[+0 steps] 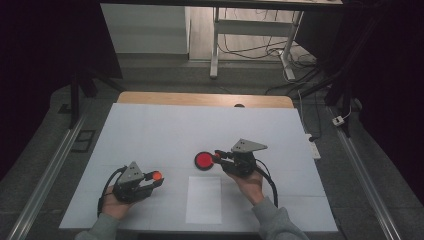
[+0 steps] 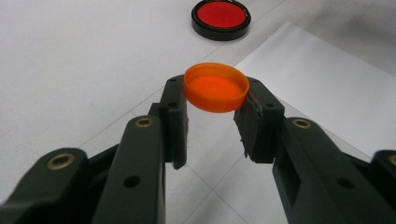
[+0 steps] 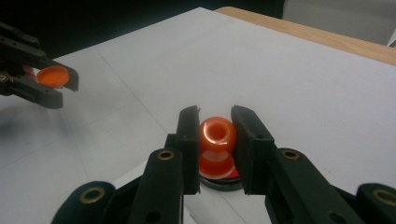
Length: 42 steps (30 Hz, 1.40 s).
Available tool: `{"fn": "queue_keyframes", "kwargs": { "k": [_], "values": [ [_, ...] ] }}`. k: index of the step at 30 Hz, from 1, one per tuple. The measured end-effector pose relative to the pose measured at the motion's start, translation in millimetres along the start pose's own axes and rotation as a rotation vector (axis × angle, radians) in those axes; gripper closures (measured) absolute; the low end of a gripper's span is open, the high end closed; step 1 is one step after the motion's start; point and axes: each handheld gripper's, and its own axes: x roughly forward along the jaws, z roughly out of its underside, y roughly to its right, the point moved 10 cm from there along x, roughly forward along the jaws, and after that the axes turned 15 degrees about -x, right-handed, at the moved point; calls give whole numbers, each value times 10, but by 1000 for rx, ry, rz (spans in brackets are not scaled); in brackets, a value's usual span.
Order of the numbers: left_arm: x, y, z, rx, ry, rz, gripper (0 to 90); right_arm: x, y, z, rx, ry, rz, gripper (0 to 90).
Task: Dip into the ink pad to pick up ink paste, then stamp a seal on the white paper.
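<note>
My left gripper [image 2: 217, 95] is shut on a shallow orange cap [image 2: 215, 87], holding it by the rim with its hollow side up, above the white table. In the high view this gripper [image 1: 156, 180] and the cap [image 1: 156, 175] are at the front left. My right gripper [image 3: 216, 122] is shut on a small orange bottle-like piece [image 3: 217, 134] with an open round mouth. The piece sits directly over a red disc with a black rim [image 3: 220, 183]; I cannot tell if they touch. In the high view the right gripper [image 1: 218, 155] is at the disc's [image 1: 203, 160] right edge.
A white sheet of paper [image 1: 204, 199] lies at the front middle between the two hands. A white mat [image 1: 165, 130] covers the table, with the wooden table edge [image 1: 200, 98] at the back. Beyond the table stand desk legs and cables on the floor.
</note>
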Motion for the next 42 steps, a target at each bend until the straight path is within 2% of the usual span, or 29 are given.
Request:
{"fn": "queue_keyframes", "kwargs": {
  "k": [7,23,35,42],
  "values": [
    [2,26,-3,14,3,11,644,-136,-37,31,9,6,-10,726],
    [-5,22,-9,10,8,11,644,-391,-142,27,-15,28,-21,726],
    [8,21,-2,12,2,8,644,-433,-242,40,-24,31,-41,726],
    [12,14,0,11,0,5,644,-454,-325,48,-46,20,-51,725]
  ]
}}
